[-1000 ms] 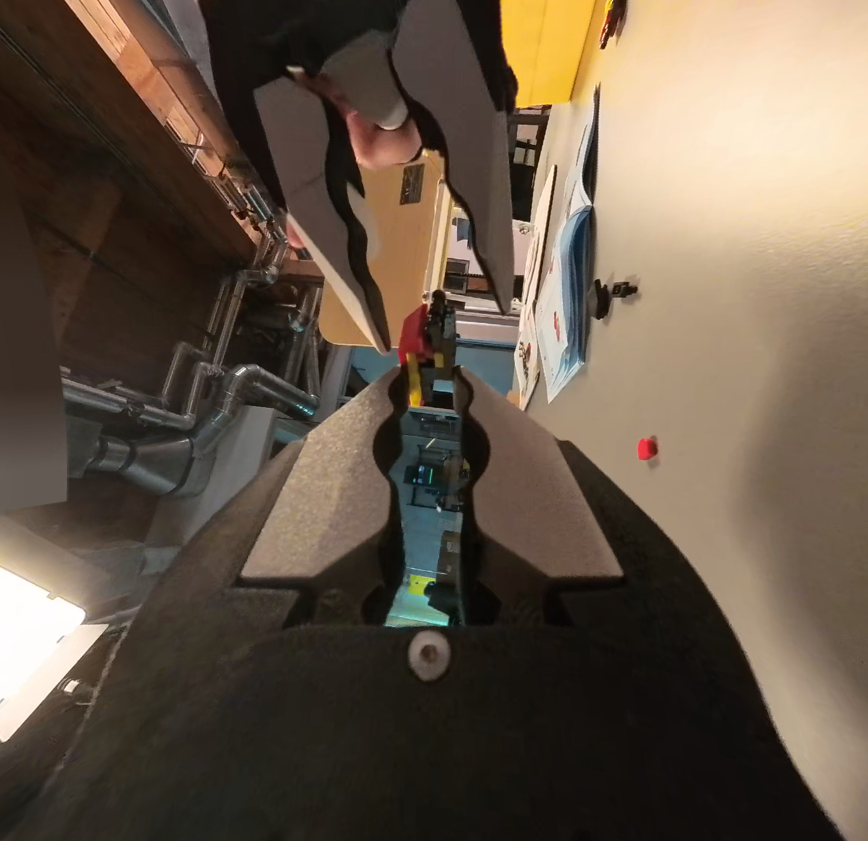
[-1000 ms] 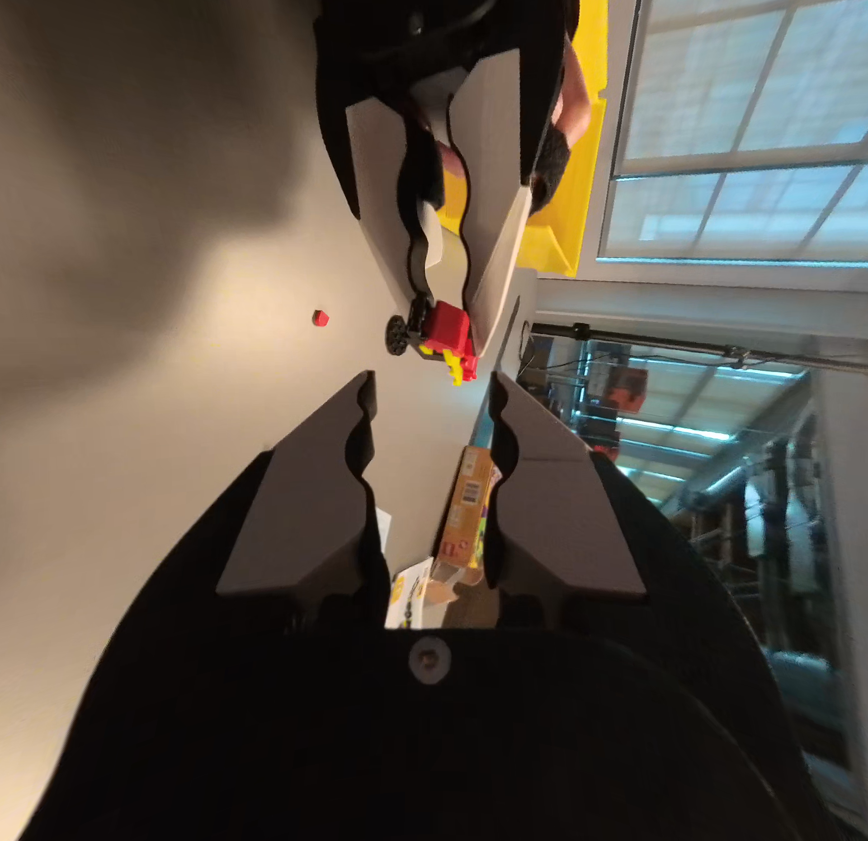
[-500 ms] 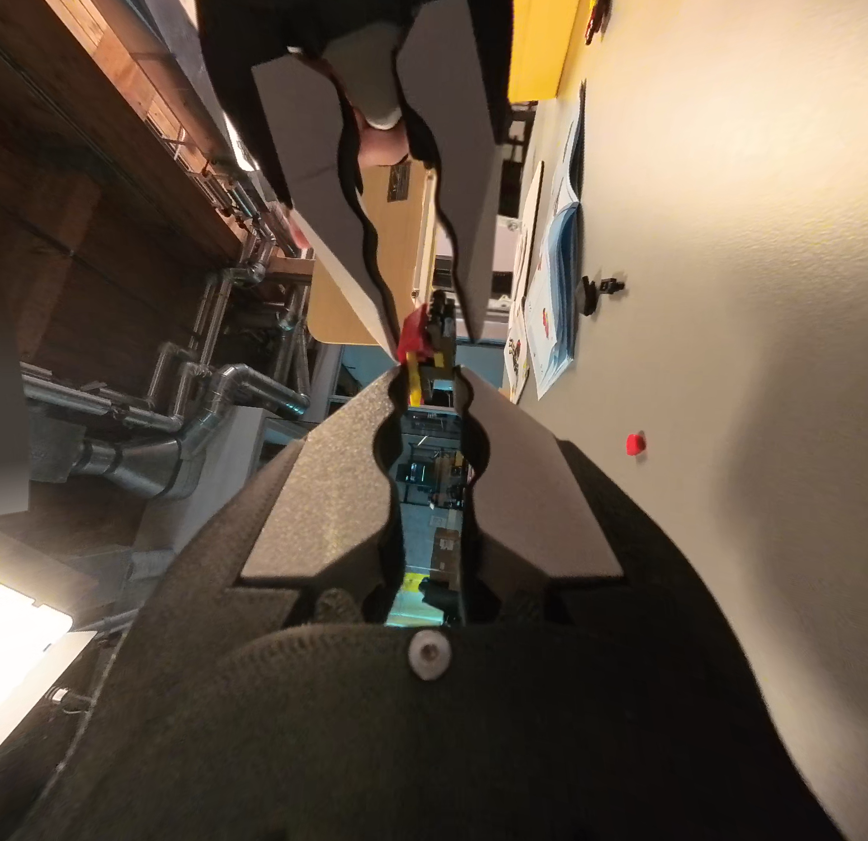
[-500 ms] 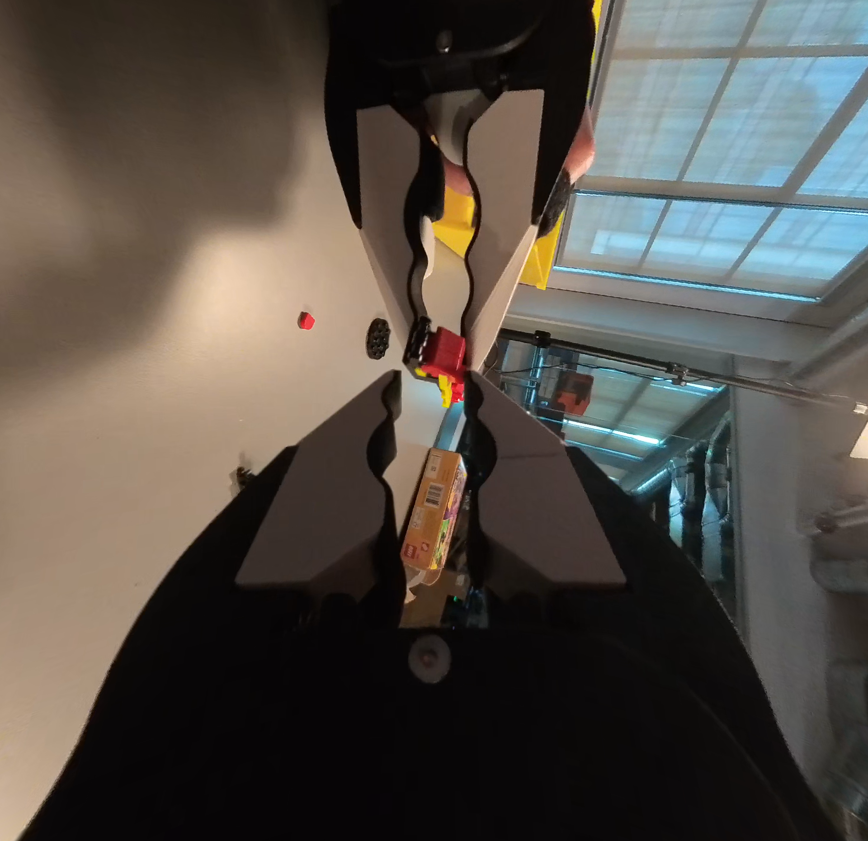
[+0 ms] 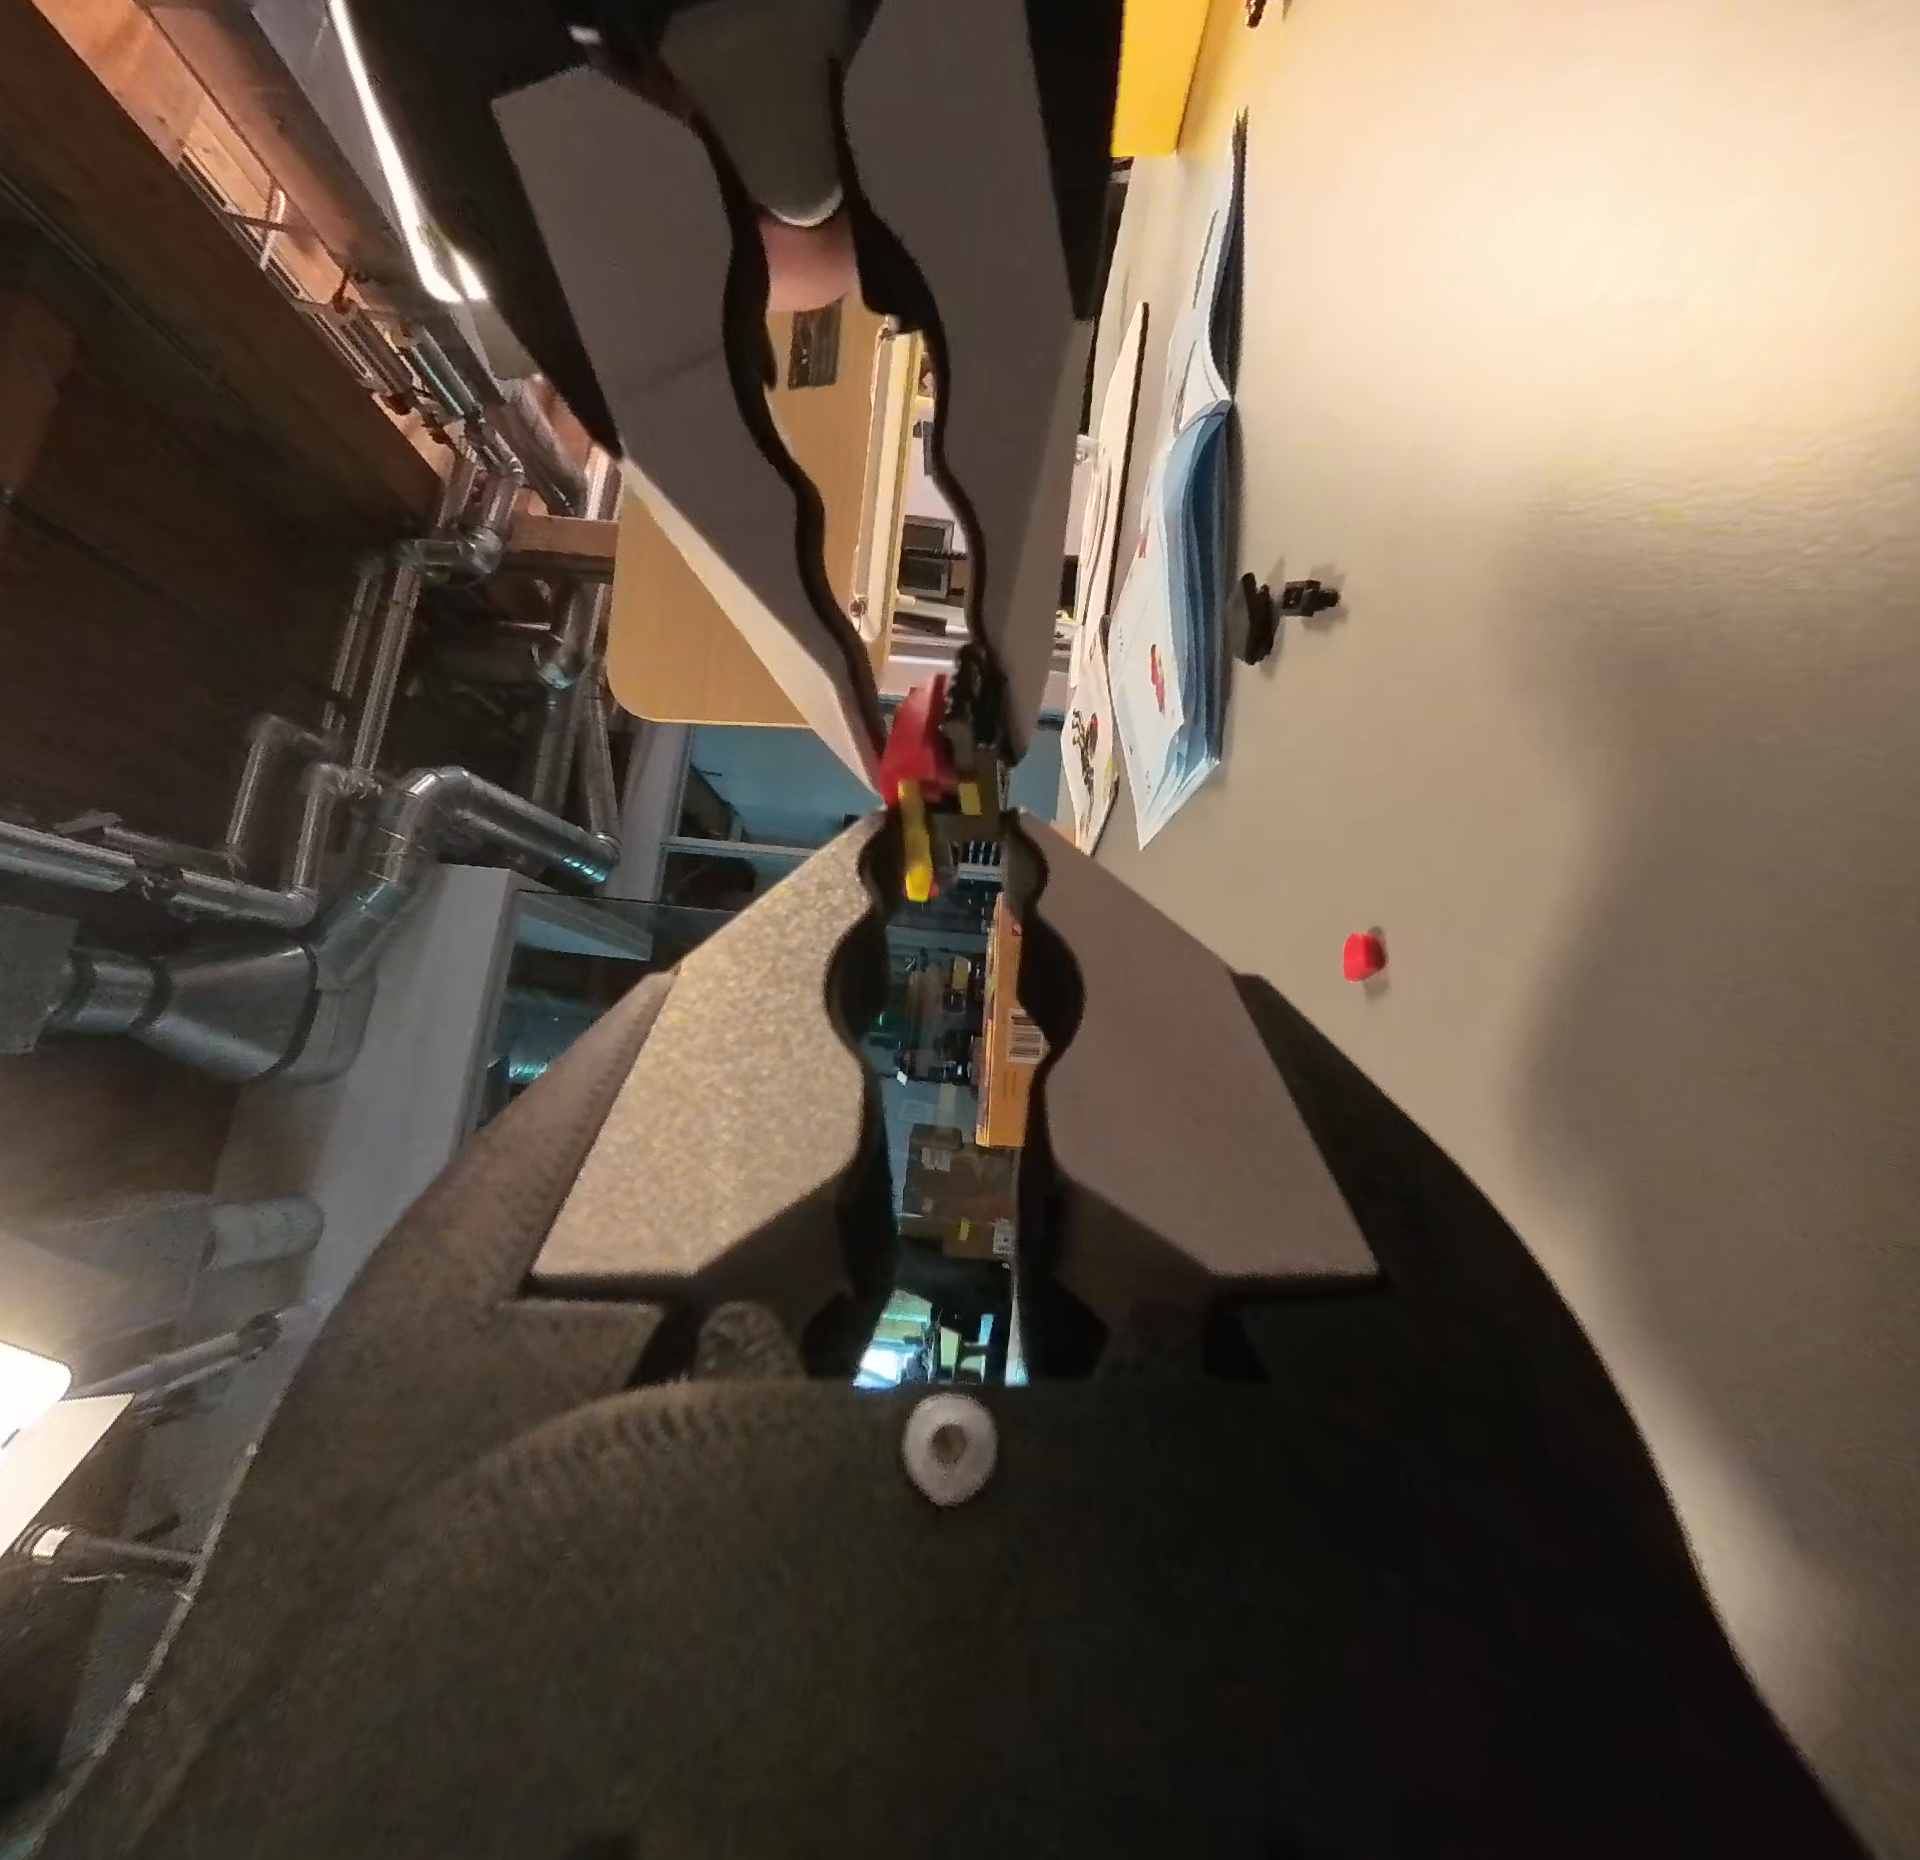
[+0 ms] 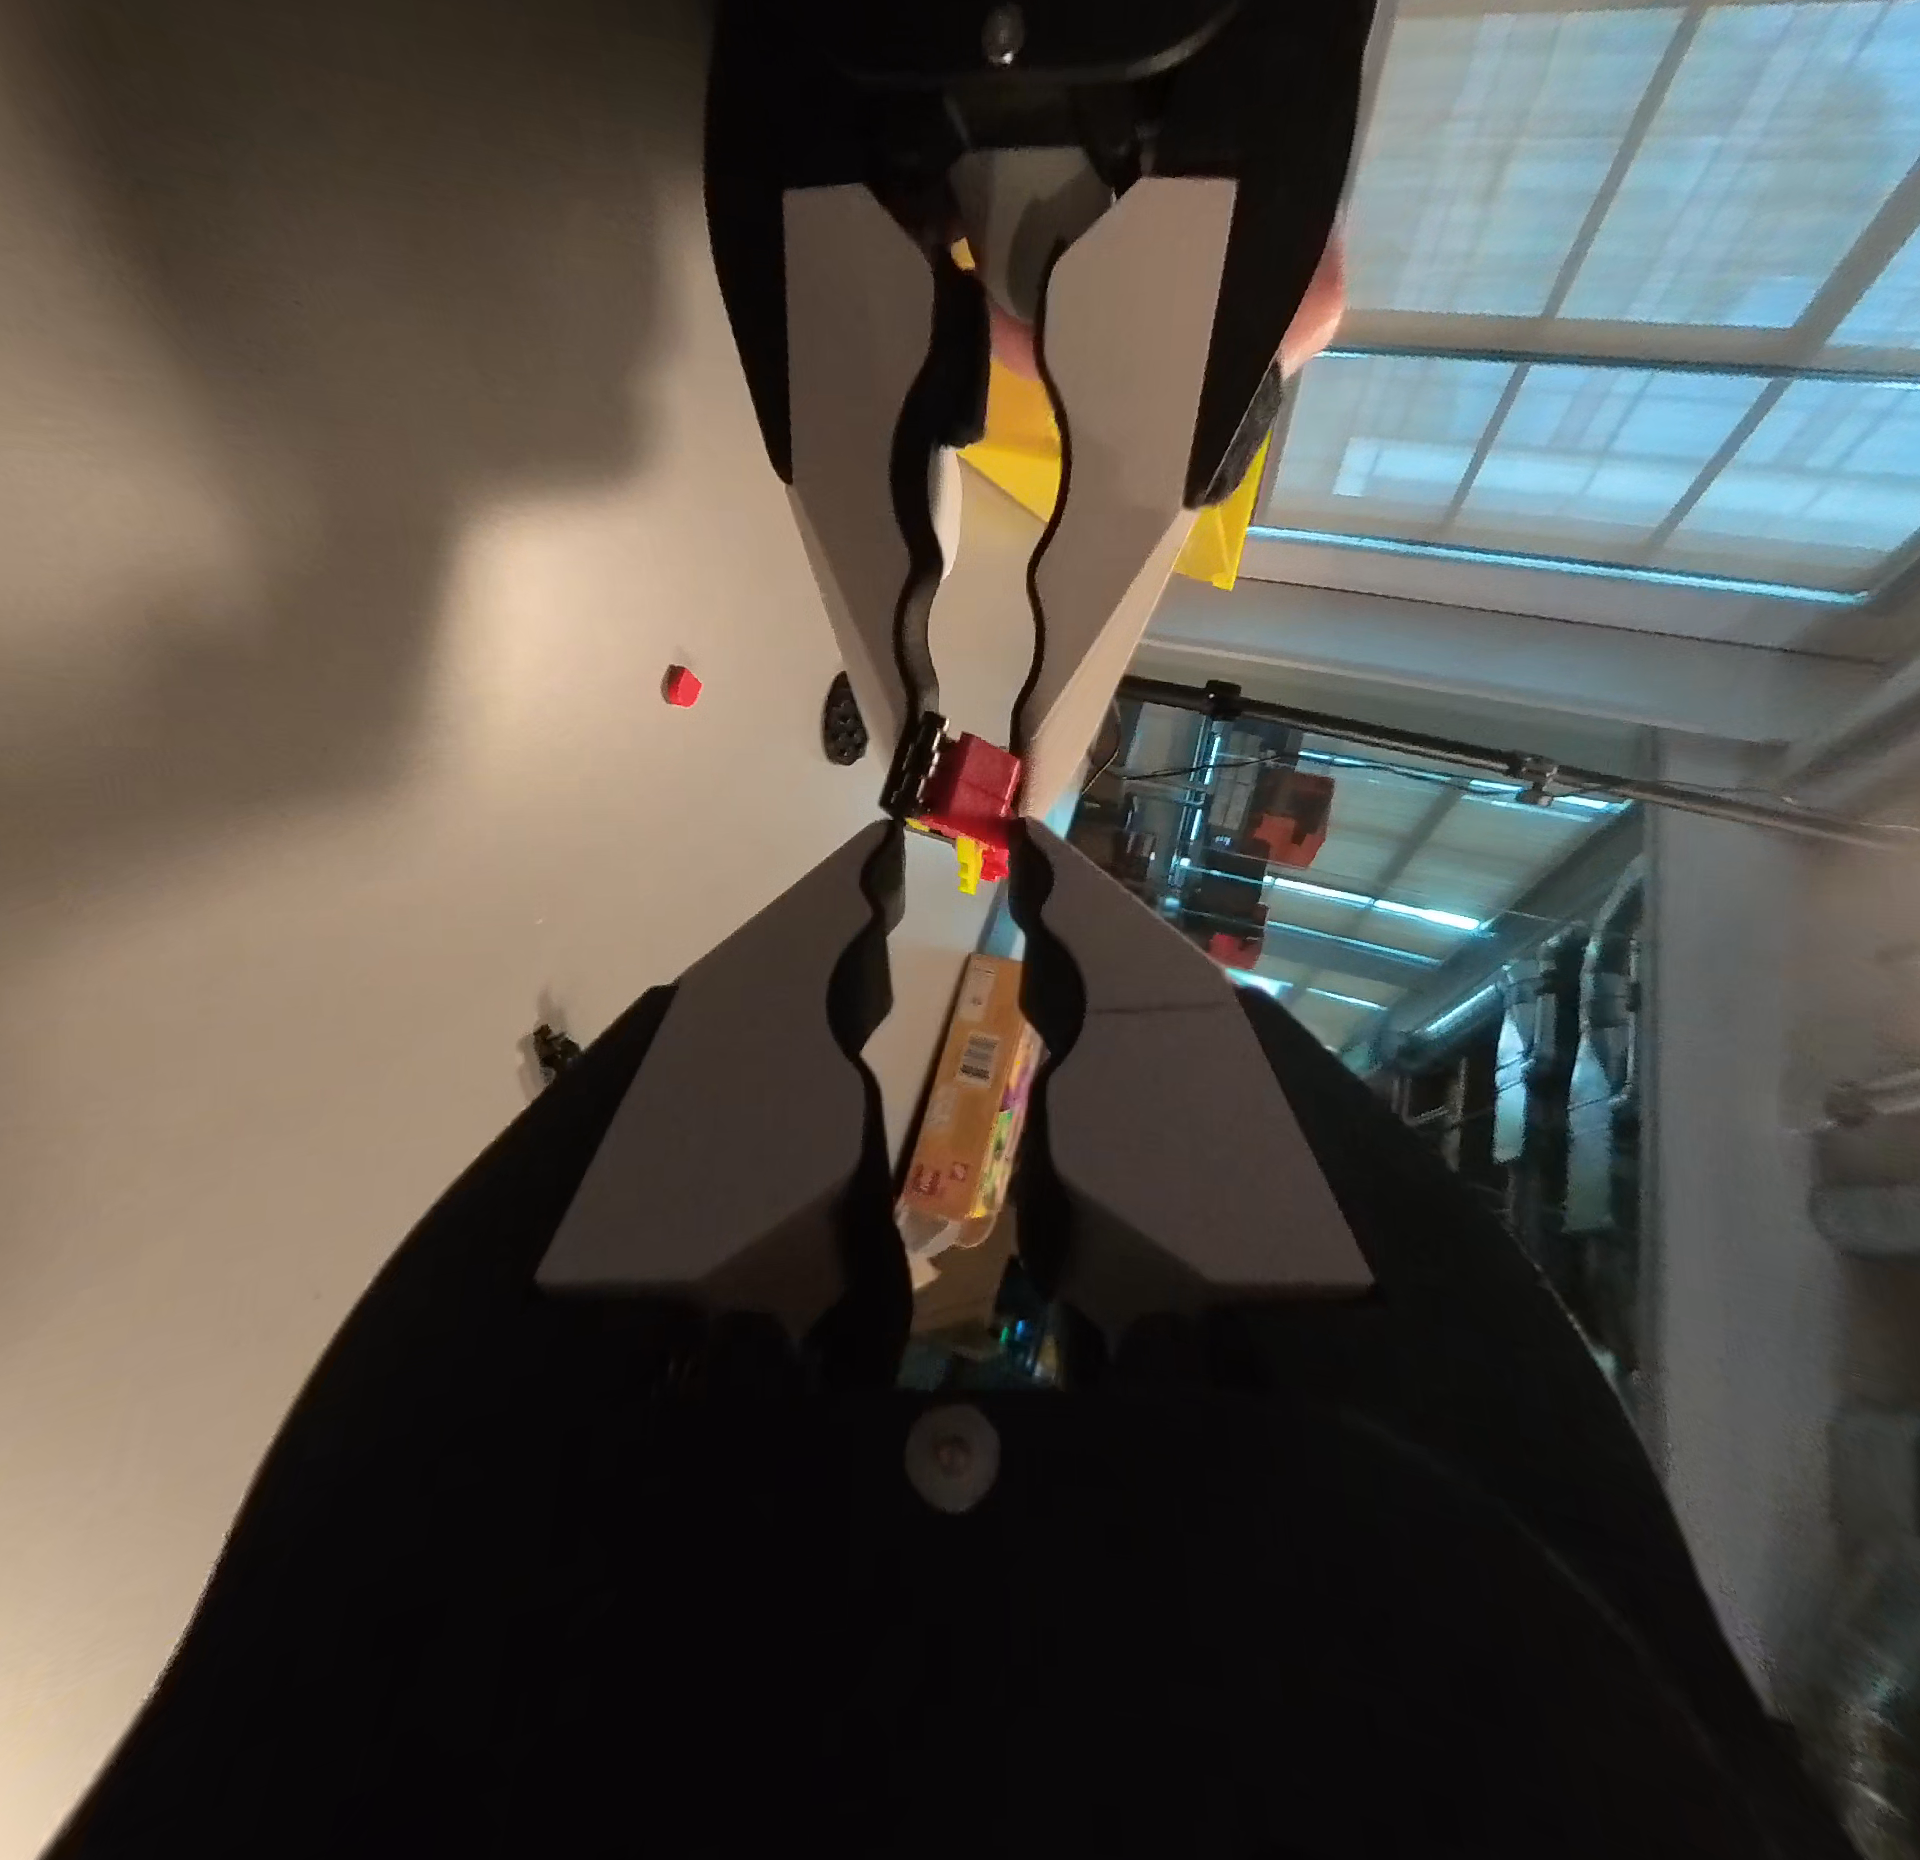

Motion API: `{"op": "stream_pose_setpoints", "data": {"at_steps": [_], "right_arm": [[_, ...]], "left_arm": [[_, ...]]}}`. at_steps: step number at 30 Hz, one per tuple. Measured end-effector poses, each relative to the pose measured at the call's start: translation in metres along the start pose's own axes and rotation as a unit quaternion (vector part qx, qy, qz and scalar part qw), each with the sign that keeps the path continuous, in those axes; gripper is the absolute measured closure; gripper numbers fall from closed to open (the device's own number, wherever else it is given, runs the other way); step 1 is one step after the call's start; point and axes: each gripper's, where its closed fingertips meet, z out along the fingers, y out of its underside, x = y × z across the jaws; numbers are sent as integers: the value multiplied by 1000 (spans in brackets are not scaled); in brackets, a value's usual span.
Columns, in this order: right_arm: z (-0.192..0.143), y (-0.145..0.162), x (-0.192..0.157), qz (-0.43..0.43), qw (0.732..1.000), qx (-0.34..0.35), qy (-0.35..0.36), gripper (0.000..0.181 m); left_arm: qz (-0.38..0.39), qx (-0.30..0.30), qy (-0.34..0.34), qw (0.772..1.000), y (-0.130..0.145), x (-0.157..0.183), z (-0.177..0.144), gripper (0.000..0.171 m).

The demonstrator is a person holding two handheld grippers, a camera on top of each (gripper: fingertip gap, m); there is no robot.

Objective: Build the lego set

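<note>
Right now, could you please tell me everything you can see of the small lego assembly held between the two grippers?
The lego assembly is a small cluster of glossy plastic pieces: a red block in the middle, a black ribbed part on one side, and yellow bits poking out toward the right gripper. It is held in the air above the pale table, touching nothing else. The left gripper pinches it at its fingertips, and the right gripper's fingers close on it from the opposite end. Its underside is hidden.
</note>
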Motion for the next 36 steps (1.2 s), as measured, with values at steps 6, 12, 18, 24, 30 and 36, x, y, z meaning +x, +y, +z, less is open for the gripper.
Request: {"op": "stream_pose_setpoints", "data": {"at_steps": [6,12,18,24,30,36], "right_arm": [[-1,5,3,33,999,-4,2,177],[1,6,4,21,1000,-7,20,177],[2,7,1,-12,1000,-10,20,178],[1,6,-8,-50,999,-5,-9,177],[4,11,-15,49,997,-4,-60,156],[4,7,-13,130,989,25,-65,139]], "left_arm": [[-7,1,5,1000,0,1,0,154],[-12,-6,8,1000,2,2,2,154],[-11,-7,17,1000,3,5,2,154],[13,-2,29,999,-1,13,3,154],[-1,-17,31,999,4,13,6,154],[-29,-30,41,998,10,13,8,154]]}}
